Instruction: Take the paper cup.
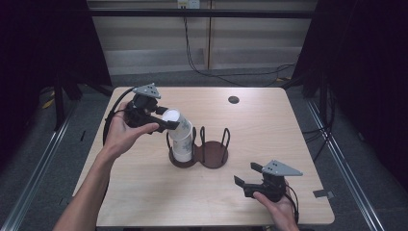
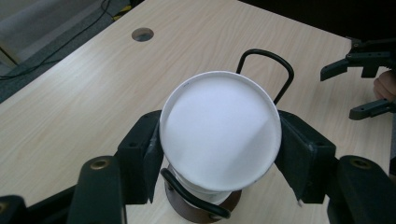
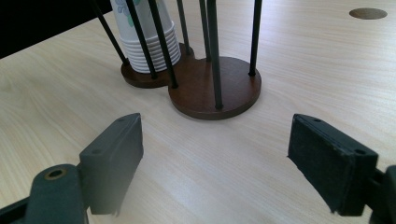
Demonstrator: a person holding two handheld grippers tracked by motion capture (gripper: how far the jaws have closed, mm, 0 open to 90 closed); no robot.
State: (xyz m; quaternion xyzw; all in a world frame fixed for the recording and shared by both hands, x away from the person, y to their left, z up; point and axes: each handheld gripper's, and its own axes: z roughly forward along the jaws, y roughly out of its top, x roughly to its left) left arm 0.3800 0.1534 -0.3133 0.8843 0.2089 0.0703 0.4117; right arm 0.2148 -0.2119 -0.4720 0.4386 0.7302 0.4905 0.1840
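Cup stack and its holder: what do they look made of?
Cup stack: likely paper, matte white with a faint print and thin rolled rims nested closely. Cup holder: round bases look like dark-stained wood with a dull sheen; the uprights look like thin black-coated metal rod. The left gripper clamps the top cup.

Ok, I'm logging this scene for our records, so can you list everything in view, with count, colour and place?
Table: one, light wood, fills the middle of the high view.
Cable hole: one, dark, far side of the table.
Cup holder: one, dark brown twin-disc base with black wire loops, table centre.
Paper cups: a nested stack, white with a faint print, upside down in the holder's left bay; number unclear.
Top cup: one, white, between the left gripper's jaws above the stack.
Floor cables: several, black, beyond the table.
Left gripper: black, held over the stack, shut on the top cup.
Right gripper: black, jaws open, near right of the table.
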